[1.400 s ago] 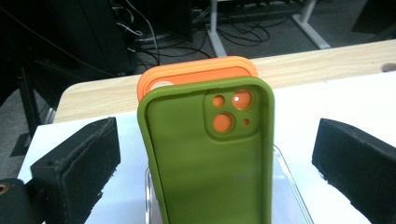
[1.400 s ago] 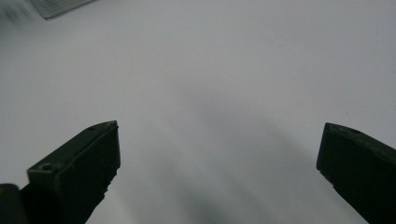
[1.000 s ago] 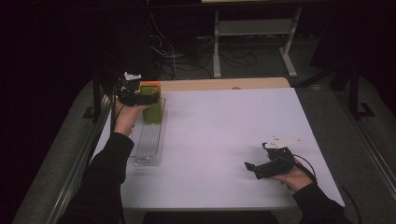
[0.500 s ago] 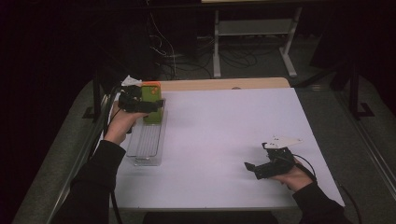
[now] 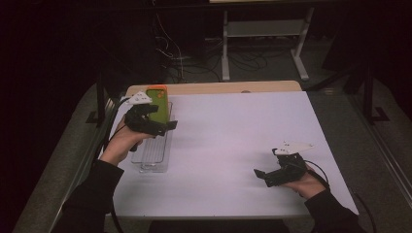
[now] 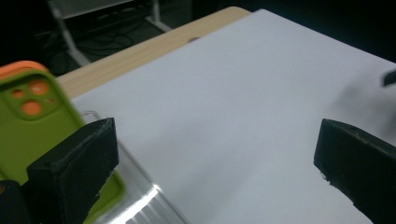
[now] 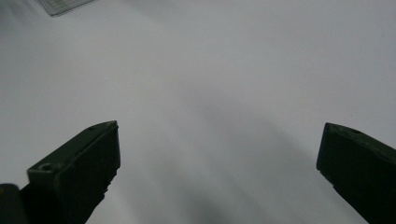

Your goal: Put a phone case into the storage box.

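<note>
The left gripper point(image 5: 167, 127) has swung right, off the green-and-orange phone case point(image 5: 158, 102) – jaws wide (right gripper point(image 5: 262, 175) too) – re-centre before closing

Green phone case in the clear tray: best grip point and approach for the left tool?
Probably the long side edges of the green phone case, just below its orange camera end. It stands tilted at the far end of the clear tray, flat back exposed, so the thin edges suit the jaws. Bring the left tool in from the near side; its jaws stand wide open beside the case.
</note>
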### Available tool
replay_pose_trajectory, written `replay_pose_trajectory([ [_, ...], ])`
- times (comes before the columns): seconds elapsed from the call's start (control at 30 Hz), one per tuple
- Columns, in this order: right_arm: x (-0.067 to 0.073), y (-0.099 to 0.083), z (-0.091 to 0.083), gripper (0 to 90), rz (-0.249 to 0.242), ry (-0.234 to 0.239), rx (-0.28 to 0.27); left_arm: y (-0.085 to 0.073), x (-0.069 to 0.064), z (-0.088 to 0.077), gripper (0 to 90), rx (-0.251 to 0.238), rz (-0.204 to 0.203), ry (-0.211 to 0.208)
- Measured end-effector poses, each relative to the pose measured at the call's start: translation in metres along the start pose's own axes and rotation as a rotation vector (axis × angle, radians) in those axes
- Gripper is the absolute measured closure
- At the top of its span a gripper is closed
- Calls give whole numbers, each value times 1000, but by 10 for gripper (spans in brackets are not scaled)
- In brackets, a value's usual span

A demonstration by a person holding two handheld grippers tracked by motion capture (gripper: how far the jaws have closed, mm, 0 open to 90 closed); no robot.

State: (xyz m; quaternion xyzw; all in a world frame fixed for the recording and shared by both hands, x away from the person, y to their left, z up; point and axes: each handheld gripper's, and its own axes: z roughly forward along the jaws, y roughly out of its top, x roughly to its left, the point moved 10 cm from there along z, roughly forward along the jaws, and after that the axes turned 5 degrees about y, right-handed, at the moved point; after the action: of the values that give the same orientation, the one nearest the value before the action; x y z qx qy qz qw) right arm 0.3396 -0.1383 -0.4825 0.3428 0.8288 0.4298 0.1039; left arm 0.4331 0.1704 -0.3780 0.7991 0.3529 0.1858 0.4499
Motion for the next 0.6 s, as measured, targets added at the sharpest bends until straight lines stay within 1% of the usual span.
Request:
replay_pose_trajectory([
  [0.03,0,0,0,0,-2,-1,-1,-3,-3,-1,0,7,17,-8],
  [0.13,0,0,0,0,-5,0,1,-11,-12,-5,0,7,39,-27],
  [0.27,1,0,0,0,-7,5,2,-22,-21,-8,0,7,53,-44],
  [0.4,3,1,-1,0,-9,14,-3,-32,-30,-12,0,0,56,-60],
  [0.57,3,2,-2,0,-11,14,-8,-48,-37,-14,0,4,72,-72],
  [0.6,2,2,-2,0,-14,11,-8,-52,-38,-15,0,15,74,-71],
])
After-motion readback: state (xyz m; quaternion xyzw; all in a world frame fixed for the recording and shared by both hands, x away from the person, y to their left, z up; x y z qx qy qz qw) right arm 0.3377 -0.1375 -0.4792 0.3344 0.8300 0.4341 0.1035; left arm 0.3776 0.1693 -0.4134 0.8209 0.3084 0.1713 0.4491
